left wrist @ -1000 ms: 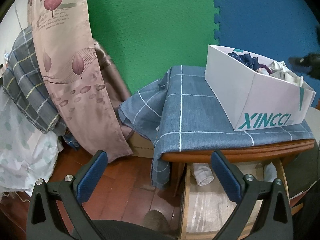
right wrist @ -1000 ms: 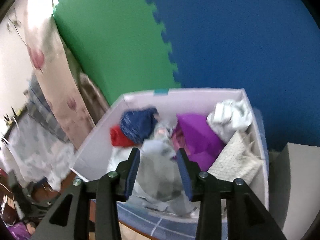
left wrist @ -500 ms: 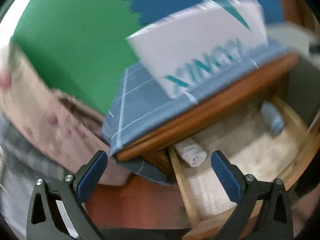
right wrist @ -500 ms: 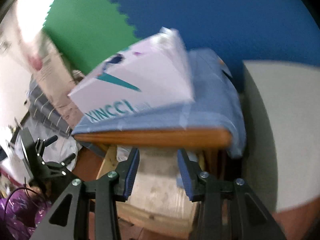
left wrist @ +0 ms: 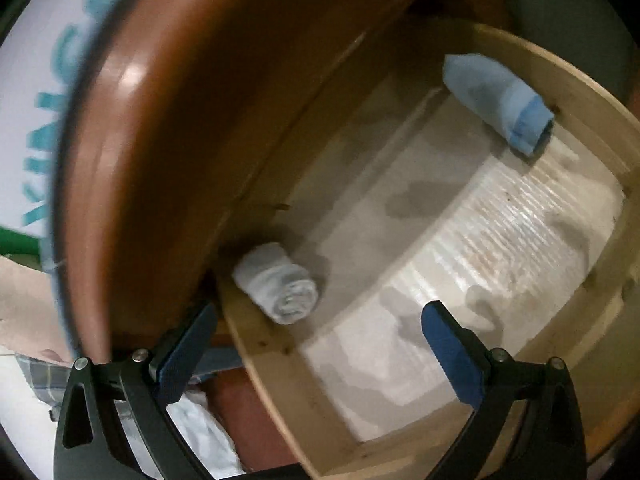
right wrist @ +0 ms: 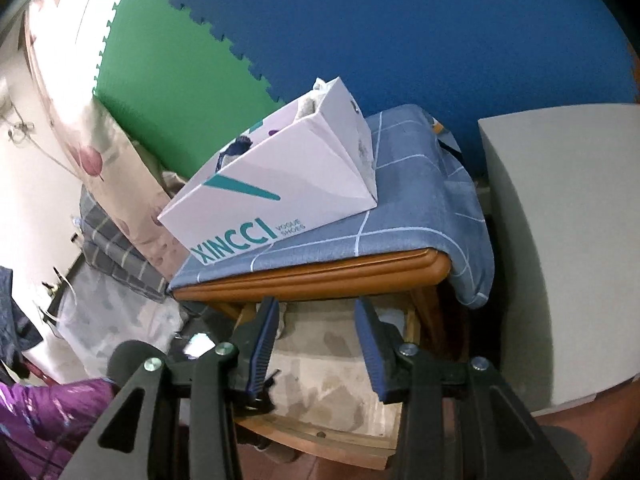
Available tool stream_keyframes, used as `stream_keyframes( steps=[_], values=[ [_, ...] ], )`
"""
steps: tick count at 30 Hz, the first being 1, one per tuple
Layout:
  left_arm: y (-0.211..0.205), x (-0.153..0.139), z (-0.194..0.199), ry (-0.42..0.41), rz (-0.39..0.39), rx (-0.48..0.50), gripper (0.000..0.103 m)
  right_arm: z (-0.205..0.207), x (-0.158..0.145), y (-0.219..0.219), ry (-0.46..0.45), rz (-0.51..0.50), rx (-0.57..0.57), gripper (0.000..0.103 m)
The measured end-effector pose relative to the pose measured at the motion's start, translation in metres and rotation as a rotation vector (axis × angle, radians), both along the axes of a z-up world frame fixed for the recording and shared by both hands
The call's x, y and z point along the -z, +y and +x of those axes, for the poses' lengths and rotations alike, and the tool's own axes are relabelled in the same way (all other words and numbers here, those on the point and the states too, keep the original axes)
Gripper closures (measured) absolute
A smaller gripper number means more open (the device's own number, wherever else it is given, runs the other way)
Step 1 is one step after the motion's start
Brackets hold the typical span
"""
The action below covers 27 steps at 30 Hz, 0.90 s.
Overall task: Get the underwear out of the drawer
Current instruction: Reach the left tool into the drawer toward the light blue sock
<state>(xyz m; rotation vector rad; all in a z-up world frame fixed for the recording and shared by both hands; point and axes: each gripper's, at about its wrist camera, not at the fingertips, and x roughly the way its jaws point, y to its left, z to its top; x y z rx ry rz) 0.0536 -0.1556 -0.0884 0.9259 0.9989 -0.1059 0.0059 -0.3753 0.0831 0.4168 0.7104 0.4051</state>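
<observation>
Hovering over the open drawer (left wrist: pixel 592 128), the left gripper (left wrist: pixel 316 344) stands with its jaws wide and nothing between them.

Item, nearest: white rolled underwear (left wrist: pixel 280 286), lying in the drawer's near-left corner, just under the brown tabletop edge (left wrist: pixel 160 140) and just beyond the left blue pad.

Item, farther: pale blue rolled underwear (left wrist: pixel 500 100), lying against the drawer's far wall, well apart from the white roll. Between them the paper-lined drawer floor is bare.

Item, right gripper (right wrist: pixel 316 344): jaws partly open, empty, pointing at the drawer from in front of the table.

Item, beyond: white shoe box (right wrist: pixel 280 192) on the blue checked cloth (right wrist: pixel 420 200) over the tabletop; blue and green foam wall (right wrist: pixel 400 40) behind.

Change noted: a second ago the left gripper faced the table from a distance, level with the box; it has since dropped, rolled and closed in, so the drawer interior now fills its view. The right gripper has left the box, which it looked down into, and come down to drawer height. Judged: the approach is nearly done; no roll is grasped yet, and the white one is the likelier first pick.
</observation>
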Motion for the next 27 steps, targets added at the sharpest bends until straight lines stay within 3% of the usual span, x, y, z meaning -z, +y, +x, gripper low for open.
stream_keyframes(
  steps=[3, 5, 7, 14, 17, 20, 22, 27],
  values=[
    [0.004, 0.009, 0.019, 0.079, -0.061, -0.062, 0.008, 0.001, 0.000, -0.001, 0.003, 0.017, 0.000, 0.063],
    [0.007, 0.015, 0.028, 0.085, -0.078, -0.096, 0.024, 0.001, 0.000, -0.001, 0.002, 0.020, -0.003, 0.063],
    [0.009, 0.021, 0.033, 0.040, -0.051, -0.088, 0.024, 0.001, 0.001, -0.001, 0.005, 0.023, -0.007, 0.063],
    [0.029, 0.040, 0.039, -0.002, 0.021, -0.102, 0.021, 0.003, 0.003, 0.001, 0.017, 0.020, -0.011, 0.063],
    [0.050, 0.032, 0.046, 0.013, -0.111, -0.158, 0.028, 0.005, 0.004, 0.002, 0.022, 0.024, -0.011, 0.063],
    [0.077, 0.030, 0.060, 0.044, -0.220, -0.293, 0.034, 0.007, 0.006, 0.005, 0.031, 0.026, -0.017, 0.063],
    [0.095, 0.024, 0.064, 0.082, -0.334, -0.369, 0.036, 0.007, 0.005, 0.008, 0.031, 0.017, -0.022, 0.063],
    [0.134, 0.028, 0.058, 0.228, -0.786, -0.584, 0.036, 0.006, 0.006, 0.009, 0.035, 0.010, -0.022, 0.062]
  ],
)
